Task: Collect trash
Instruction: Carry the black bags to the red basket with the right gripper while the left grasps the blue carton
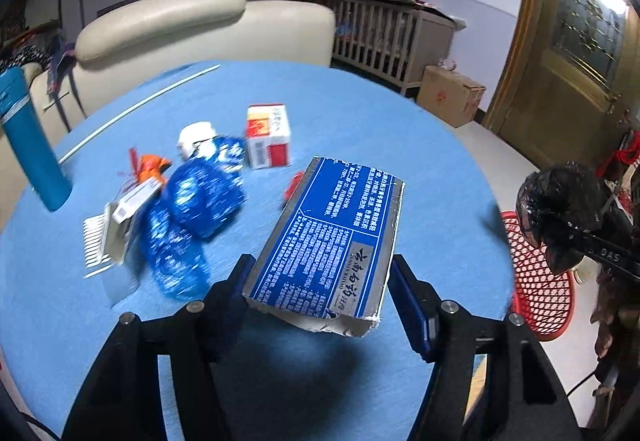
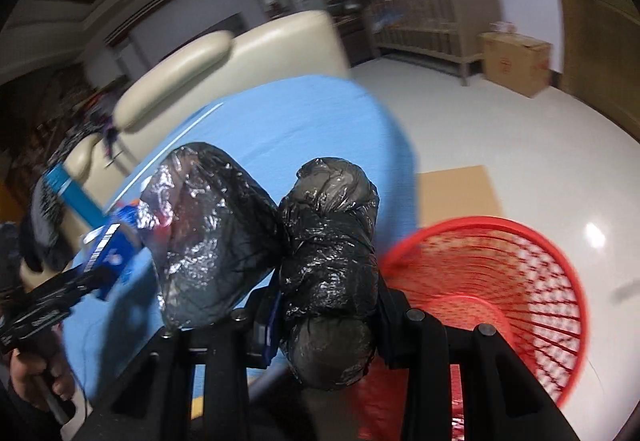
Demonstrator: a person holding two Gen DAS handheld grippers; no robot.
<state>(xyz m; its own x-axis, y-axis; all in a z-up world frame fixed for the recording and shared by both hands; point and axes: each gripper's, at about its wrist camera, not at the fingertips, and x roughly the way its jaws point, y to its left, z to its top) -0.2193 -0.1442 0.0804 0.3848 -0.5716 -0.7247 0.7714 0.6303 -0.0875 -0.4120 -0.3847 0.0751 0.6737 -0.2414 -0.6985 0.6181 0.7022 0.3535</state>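
Observation:
My left gripper (image 1: 320, 281) is shut on a flattened blue box (image 1: 332, 237) with white print and holds it above the blue round table (image 1: 360, 113). My right gripper (image 2: 324, 301) is shut on a knotted black plastic bag (image 2: 328, 241), its second lobe (image 2: 208, 225) bulging to the left, beside the table edge. The red mesh basket (image 2: 500, 301) stands on the floor just right of the bag. The bag (image 1: 560, 209) and the basket (image 1: 536, 273) also show at the right of the left wrist view.
On the table lie crumpled blue wrappers (image 1: 196, 209), a red and white carton (image 1: 268, 135), white tissue (image 1: 196, 135), an orange wrapper (image 1: 150, 167), a white comb (image 1: 98, 241) and a blue bottle (image 1: 28, 137). A cream sofa (image 1: 180, 25) stands behind. A cardboard box (image 1: 452, 95) sits on the floor.

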